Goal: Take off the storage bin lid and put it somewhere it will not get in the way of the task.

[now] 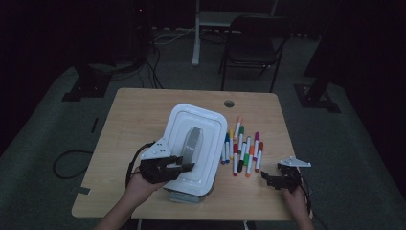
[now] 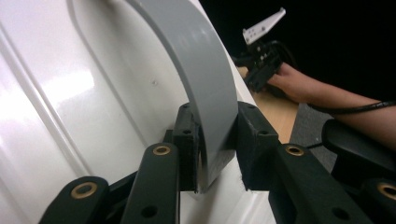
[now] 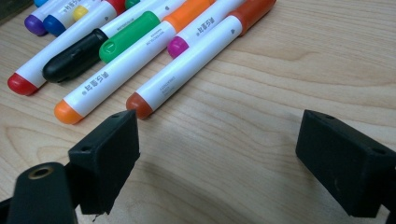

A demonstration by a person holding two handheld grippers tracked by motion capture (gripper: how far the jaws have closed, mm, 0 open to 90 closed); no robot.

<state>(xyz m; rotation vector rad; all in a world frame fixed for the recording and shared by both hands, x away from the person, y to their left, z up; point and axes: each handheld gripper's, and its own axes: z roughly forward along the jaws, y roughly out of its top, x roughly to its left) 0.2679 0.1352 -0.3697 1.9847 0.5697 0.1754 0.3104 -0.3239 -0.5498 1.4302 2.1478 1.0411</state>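
- Your left tongs [image 2: 212,140] are clamped on the grey handle [image 2: 205,84] of the white box lid [image 1: 194,146], with 1 pad pressed on each side of the strip; in the left gripper view the handle arches up and away from the jaws over the glossy white lid.
- In the high view the left tongs [image 1: 184,166] reach in from the lid's near left side, your hand behind them near the table's [image 1: 139,115] front edge.
- The box sits near the middle of the table, its long side running slightly slanted from the front edge toward the back edge.
- Your right tongs [image 3: 215,154] stand wide open with nothing between the pads, low over bare wood near the front right corner.
- The markers [image 1: 244,146] lie in a loose row just right of the box; the nearest, with brown-orange ends [image 3: 187,70], lies just beyond the right tongs' left pad.
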